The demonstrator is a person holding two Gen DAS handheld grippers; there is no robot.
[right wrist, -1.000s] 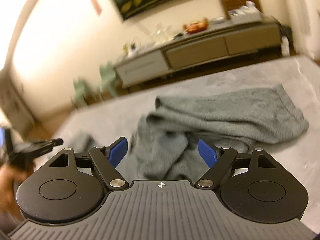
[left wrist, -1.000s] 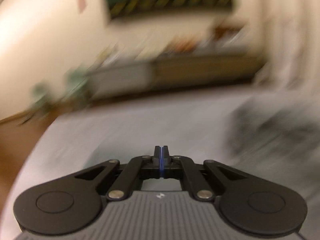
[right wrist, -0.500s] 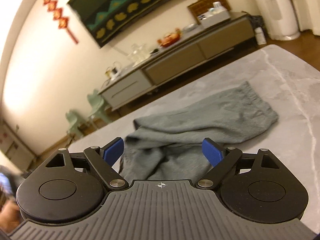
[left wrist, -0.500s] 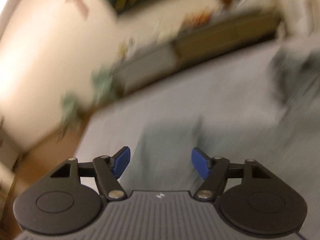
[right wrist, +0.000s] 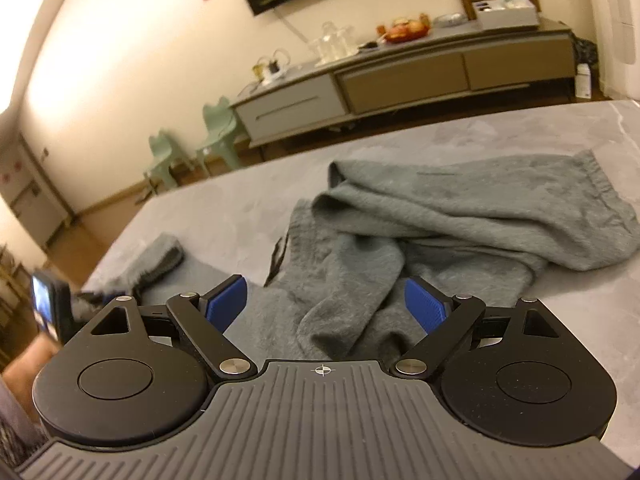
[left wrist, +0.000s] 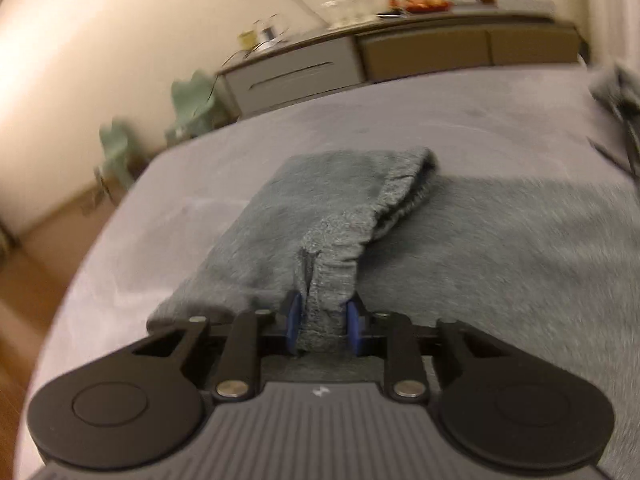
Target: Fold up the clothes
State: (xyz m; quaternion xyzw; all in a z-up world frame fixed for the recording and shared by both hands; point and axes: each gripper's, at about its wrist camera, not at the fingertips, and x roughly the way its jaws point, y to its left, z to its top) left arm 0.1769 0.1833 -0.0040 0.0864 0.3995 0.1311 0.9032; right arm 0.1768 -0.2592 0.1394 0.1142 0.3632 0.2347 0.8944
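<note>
On the left wrist view we see the left tool [left wrist: 322, 326] with its blue pads [left wrist: 293, 322] closing on a bunched strip of the grey garment [left wrist: 332, 208]; the cloth sits right between them and both pads touch it. That strip looks like a ribbed, gathered hem or cuff, with a small split in the knit just above the pads. Beyond it the fabric spreads into a rounded, fuzzy fleece-like flap folded over a wider flat sheet of the same grey cloth that runs off to the right. All of it lies on the bench [left wrist: 460, 120], a pale grey matte surface with faint marbled streaks. Picture is somewhat motion-blurred at the edges.

On the right wrist view the right tool [right wrist: 326, 304] has its jaws spread wide, nothing pinched. A rumpled ridge of the grey garment rises between the two blue ribbed pads [right wrist: 424, 304] without touching either, as far as we can tell. Rest of the garment lies ahead and to the right: soft, napped knit, heaped in loose folds, one broad panel ending in a straight stitched hem far right. A thin dark cord hangs along its left edge. Far left, a cuffed end of the cloth lies flat near the left tool, seen at the frame edge with a hand [right wrist: 24, 364] under it.
</note>
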